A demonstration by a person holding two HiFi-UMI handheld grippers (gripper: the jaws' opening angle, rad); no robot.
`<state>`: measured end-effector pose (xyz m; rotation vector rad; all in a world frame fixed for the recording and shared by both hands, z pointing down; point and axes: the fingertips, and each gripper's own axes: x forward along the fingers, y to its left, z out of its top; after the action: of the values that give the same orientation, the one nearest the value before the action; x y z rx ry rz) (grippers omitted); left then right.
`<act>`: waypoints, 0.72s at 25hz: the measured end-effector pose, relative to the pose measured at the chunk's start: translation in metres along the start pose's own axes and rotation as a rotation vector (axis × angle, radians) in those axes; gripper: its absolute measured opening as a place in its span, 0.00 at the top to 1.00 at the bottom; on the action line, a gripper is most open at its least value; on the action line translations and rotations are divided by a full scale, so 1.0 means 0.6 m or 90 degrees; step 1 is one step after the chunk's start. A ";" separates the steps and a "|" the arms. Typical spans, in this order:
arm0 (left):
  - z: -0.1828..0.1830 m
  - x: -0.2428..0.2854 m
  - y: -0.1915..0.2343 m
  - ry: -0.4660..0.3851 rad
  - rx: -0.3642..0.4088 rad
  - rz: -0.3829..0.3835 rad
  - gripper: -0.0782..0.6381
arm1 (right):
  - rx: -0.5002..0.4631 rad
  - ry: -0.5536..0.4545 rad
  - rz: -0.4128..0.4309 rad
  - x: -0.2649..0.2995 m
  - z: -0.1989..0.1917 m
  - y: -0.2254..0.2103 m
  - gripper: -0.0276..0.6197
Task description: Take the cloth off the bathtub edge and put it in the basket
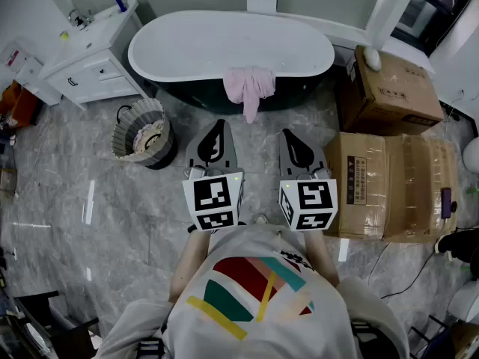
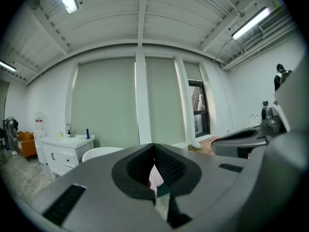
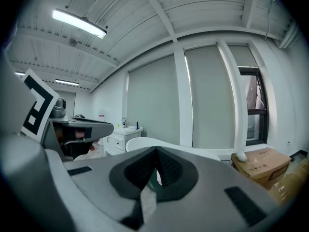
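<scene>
While both grippers hang side by side over the marble floor (image 1: 90, 200), short of the tub (image 1: 224, 47), neither one holds anything; the left gripper (image 1: 216, 128) has its jaws closed, pads meeting at the tip, and its own view shows only a thin slit between them; the right gripper (image 1: 294, 136) is closed tip to tip in the same way, with nothing between its pads; each points towards the tub, its marker cube close to the person's chest

The pink cloth (image 1: 251, 88) lies draped over the tub's near rim, a little right of the middle; one end hangs down the dark outer wall towards the floor; it is ahead of the grippers, roughly between their lines, and touches neither; a sliver of pink shows through the slit of the left gripper's jaws in that gripper's view

The basket (image 1: 142, 133) stands upright on the floor off the tub's left end, left of the left gripper and apart from it; its mouth faces up and its rim is frilled; what lies inside cannot be made out

A white cabinet (image 1: 90, 58) with a sink stands at the far left, beyond the basket; two cardboard boxes sit on the floor to the right, the small box (image 1: 393, 88) by the tub's right end, the large box (image 1: 389, 185) just beside the right gripper's cube
</scene>
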<state>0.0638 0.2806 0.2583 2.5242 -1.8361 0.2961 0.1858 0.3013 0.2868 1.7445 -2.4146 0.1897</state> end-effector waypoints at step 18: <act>-0.029 0.011 0.000 0.028 -0.007 0.006 0.87 | 0.056 -0.045 -0.021 -0.004 0.007 -0.028 0.94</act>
<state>0.0632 0.2761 0.2767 2.4816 -1.8304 0.3381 0.2023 0.2976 0.2824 1.8585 -2.4599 0.2373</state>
